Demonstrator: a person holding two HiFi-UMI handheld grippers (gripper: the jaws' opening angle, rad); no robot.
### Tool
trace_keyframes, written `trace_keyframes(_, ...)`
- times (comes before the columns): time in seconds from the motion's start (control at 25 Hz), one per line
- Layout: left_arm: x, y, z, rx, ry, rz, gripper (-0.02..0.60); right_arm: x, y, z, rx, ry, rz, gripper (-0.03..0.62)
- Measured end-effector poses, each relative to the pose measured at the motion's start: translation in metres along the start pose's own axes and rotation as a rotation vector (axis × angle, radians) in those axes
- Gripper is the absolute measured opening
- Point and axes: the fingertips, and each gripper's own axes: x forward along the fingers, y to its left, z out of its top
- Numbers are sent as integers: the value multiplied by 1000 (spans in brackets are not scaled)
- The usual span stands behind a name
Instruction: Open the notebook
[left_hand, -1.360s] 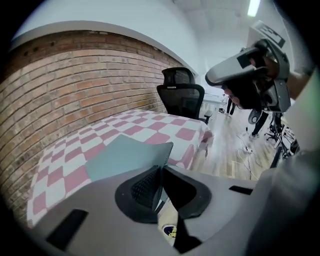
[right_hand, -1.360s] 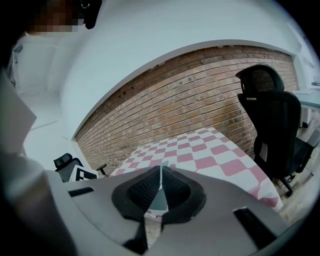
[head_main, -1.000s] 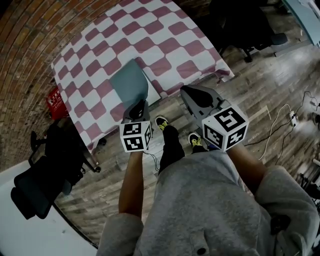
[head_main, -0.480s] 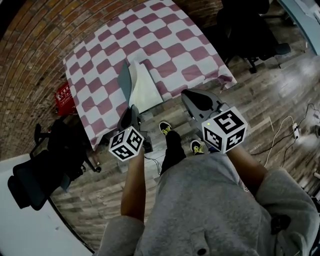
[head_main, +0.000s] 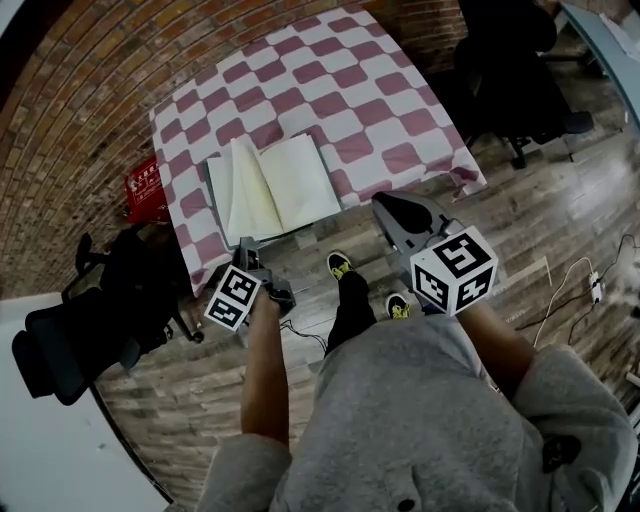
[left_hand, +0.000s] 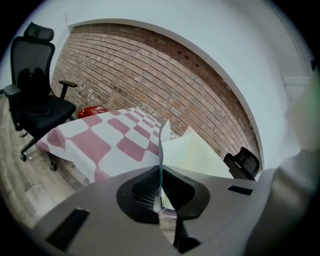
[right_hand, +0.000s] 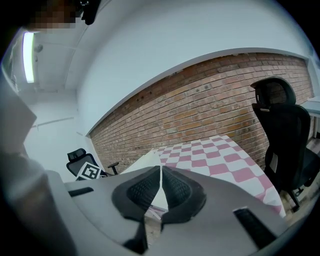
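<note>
Office chairs (head_main: 60, 360) flank checkered worktop (head_main: 380, 110), brick wall (left_hand: 150, 65) behind (red box (head_main: 145, 190) on floor). Notebook (head_main: 285, 185) open near front edge, cream pgs up. Left gripper (left_hand: 161, 192) clenched on its left leaf, right gripper (right_hand: 160, 185) clenched, empty.

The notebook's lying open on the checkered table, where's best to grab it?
Pinch the notebook at its near edge, close to the table front, coming in level from the person's side. It lies open and thin, so probably only an edge gives the jaws a bite, and that edge is the nearest.
</note>
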Motion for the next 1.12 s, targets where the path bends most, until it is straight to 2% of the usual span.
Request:
trace_keyframes(0.24, 10, 47, -9, -81, 42, 74, 26, 9, 2, 0, 5, 8, 3, 32)
trace_keyframes(0.32, 14, 60, -13, -71, 68, 109, 50, 12, 2, 0, 6, 11, -1, 32)
trace_keyframes(0.4, 15, 73, -18, -18, 104, 171, 107, 14, 2, 0, 5, 15, -3, 33)
trace_keyframes(0.48, 14, 87, -26, 37, 154, 240, 195, 17, 1, -2, 5, 21, -4, 33)
trace_keyframes(0.6, 9, 107, -39, 38, 188, 295, 318, 20, 2, -2, 6, 28, -1, 33)
trace_keyframes(0.68, 4, 112, -40, 22, 176, 299, 350, 22, 3, -3, 5, 31, 2, 32)
trace_keyframes(0.76, 0, 115, -41, 23, 178, 296, 356, 24, 5, -3, 4, 32, 6, 32)
trace_keyframes(0.96, 0, 108, -45, 117, 214, 253, 356, 25, 10, -4, 0, 32, 16, 33)
trace_keyframes(1.12, -2, 92, -44, 137, 193, 210, 356, 21, 12, -3, -4, 28, 21, 34)
